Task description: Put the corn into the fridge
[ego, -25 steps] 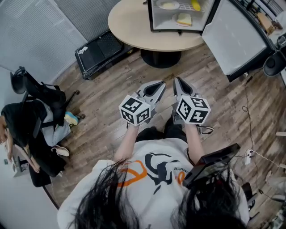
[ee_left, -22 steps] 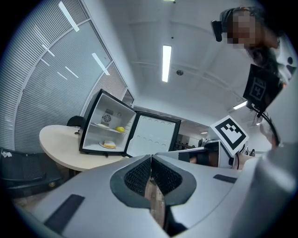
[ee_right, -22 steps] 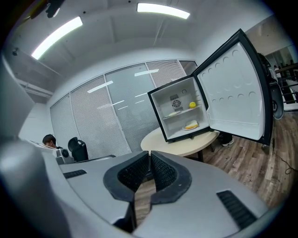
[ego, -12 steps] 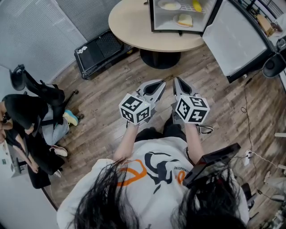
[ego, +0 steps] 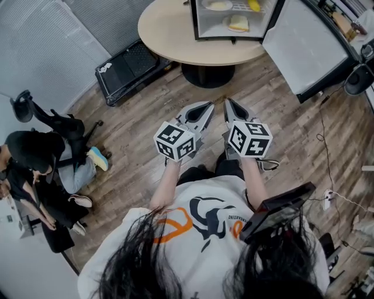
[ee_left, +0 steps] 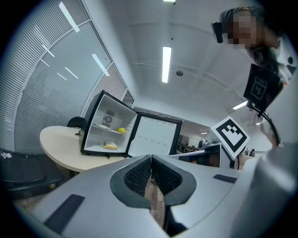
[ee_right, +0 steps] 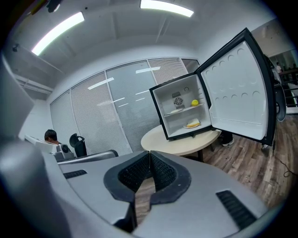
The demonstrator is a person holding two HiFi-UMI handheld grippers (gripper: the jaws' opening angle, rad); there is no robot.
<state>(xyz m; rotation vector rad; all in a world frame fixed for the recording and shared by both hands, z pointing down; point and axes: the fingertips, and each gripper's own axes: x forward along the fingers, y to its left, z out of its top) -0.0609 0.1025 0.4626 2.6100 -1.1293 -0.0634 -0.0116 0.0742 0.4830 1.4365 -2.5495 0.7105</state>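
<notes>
A small fridge (ego: 196,23) stands on a round table (ego: 166,29) with its door (ego: 304,47) swung open to the right. A small yellow thing (ego: 254,5) lies on its upper shelf, too small to tell whether it is the corn. A plate with a pale food (ego: 238,24) sits on the lower shelf. My left gripper (ego: 205,109) and right gripper (ego: 229,105) hover side by side above the wooden floor, well short of the table. Both are shut and hold nothing. The left gripper view shows the left gripper (ee_left: 151,158) facing the fridge (ee_left: 93,125), and the right gripper (ee_right: 150,155) faces the fridge (ee_right: 160,111) too.
A black case (ego: 128,67) lies on the floor left of the table's base. A person (ego: 35,169) sits at the far left beside an office chair (ego: 35,108). Cables and a power strip (ego: 327,198) run along the right. A black device (ego: 277,210) hangs at my waist.
Both grippers have kept their place and stay shut. The seated person at the left has shifted, and the office chair has moved away from them.
</notes>
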